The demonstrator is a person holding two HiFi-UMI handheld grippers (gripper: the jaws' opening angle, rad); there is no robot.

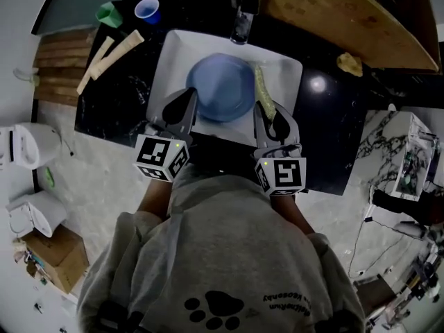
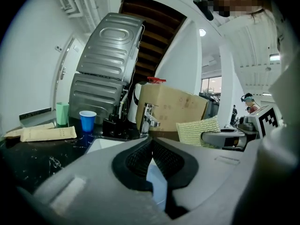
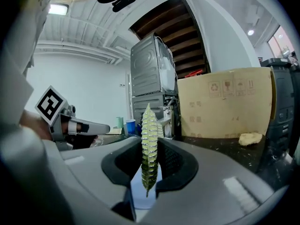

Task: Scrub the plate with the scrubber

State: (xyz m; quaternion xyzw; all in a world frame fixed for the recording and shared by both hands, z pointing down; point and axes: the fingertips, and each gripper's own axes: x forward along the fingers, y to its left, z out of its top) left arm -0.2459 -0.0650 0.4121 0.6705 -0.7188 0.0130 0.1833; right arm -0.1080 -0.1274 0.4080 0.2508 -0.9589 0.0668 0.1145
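Gripping the green scrubber (image 1: 261, 90) on edge in the right tongs (image 1: 269, 116) beside the right rim of the blue plate (image 1: 222, 85) mid-sink (image 1: 177, 54), left tongs (image 1: 184, 109) clenched at its left rim.

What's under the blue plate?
The white sink, whose floor shows around the blue plate. The part right beneath is covered by the plate, so anything there can't be seen.

The plate's (image 1: 220, 89) near-left rim was hidden under the left gripper (image 1: 189, 94). The sink's (image 1: 173, 54) front rim was covered by it and the right gripper (image 1: 266, 109). The wooden board (image 1: 347, 12) was cut off by the top edge, and the cardboard box's (image 3: 225, 108) print was too small to be read.
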